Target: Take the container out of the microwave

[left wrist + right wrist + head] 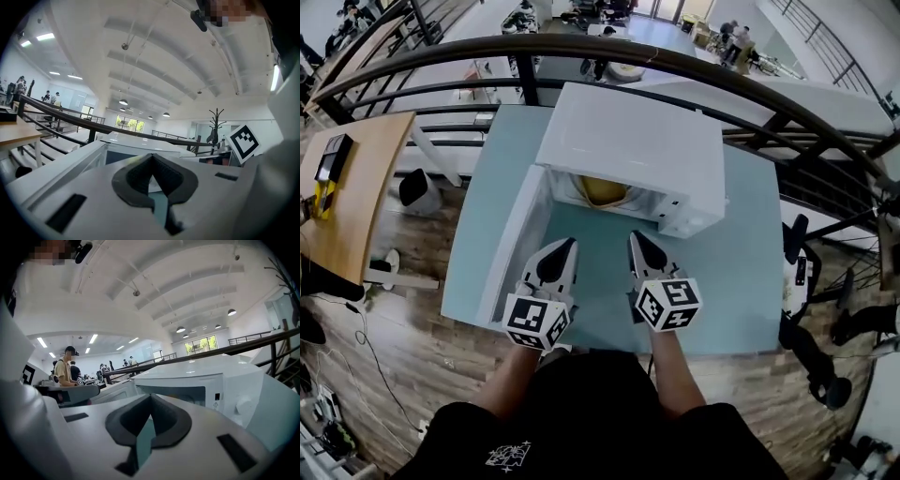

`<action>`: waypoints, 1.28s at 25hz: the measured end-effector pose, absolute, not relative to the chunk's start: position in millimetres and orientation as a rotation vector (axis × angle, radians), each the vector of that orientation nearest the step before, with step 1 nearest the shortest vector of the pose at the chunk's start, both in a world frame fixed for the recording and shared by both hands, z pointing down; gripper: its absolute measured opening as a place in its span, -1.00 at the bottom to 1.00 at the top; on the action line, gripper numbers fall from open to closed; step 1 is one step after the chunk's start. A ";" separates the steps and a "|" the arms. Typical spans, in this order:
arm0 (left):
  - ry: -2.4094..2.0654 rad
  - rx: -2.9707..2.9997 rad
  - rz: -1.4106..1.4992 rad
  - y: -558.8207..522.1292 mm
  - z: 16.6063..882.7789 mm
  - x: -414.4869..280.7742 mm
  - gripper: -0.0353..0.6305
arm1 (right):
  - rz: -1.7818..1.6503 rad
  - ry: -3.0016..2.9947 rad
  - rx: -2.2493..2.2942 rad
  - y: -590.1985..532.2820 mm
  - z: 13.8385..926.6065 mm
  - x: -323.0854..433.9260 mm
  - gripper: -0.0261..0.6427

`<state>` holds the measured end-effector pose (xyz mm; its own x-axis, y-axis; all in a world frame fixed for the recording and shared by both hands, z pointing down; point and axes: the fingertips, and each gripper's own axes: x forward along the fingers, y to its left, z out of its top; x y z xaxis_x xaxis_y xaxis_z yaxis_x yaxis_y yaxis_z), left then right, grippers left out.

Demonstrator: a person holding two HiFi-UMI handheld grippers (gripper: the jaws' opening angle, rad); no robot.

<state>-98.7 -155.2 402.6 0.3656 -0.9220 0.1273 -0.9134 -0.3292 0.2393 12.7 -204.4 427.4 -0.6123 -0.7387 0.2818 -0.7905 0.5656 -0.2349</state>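
Observation:
A white microwave [628, 150] stands on a light blue table [741, 272] with its door [517, 234] swung open to the left. Inside the cavity I see part of a yellow container [605, 190]. My left gripper [570, 246] and right gripper [635, 236] hover side by side over the table just in front of the opening, both shut and holding nothing. In the left gripper view the jaws [151, 157] meet at their tips, with the open door [61, 164] to the left. The right gripper view shows shut jaws [150, 397] pointing at the microwave [220, 380].
A dark curved railing [581, 52] runs behind the table. A wooden desk [352, 187] stands to the left. Bags and gear lie on the floor at the right [811, 347]. A person [63, 371] stands far off in the right gripper view.

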 end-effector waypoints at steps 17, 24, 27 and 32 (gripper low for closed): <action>-1.752 2.196 0.061 -202.7 457.3 -102.4 -0.88 | 0.625 -2.546 1.281 -281.9 500.5 18.0 -0.90; -1.785 2.157 0.047 -216.2 470.6 -104.7 -0.88 | 0.649 -2.517 1.312 -305.2 524.2 17.5 -0.90; -1.790 2.148 0.045 -221.9 477.0 -102.2 -0.88 | 0.644 -2.502 1.325 -313.4 533.8 16.6 -0.90; -1.809 2.133 0.056 -232.7 484.3 -104.6 -0.88 | 0.628 -2.470 1.350 -328.4 549.1 16.0 -0.90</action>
<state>-104.6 -232.7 484.3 0.1875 -0.9505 0.2479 -0.9639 -0.1296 0.2325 16.0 -328.4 549.1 -0.5357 -0.7333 0.4187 -0.8442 0.4755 -0.2473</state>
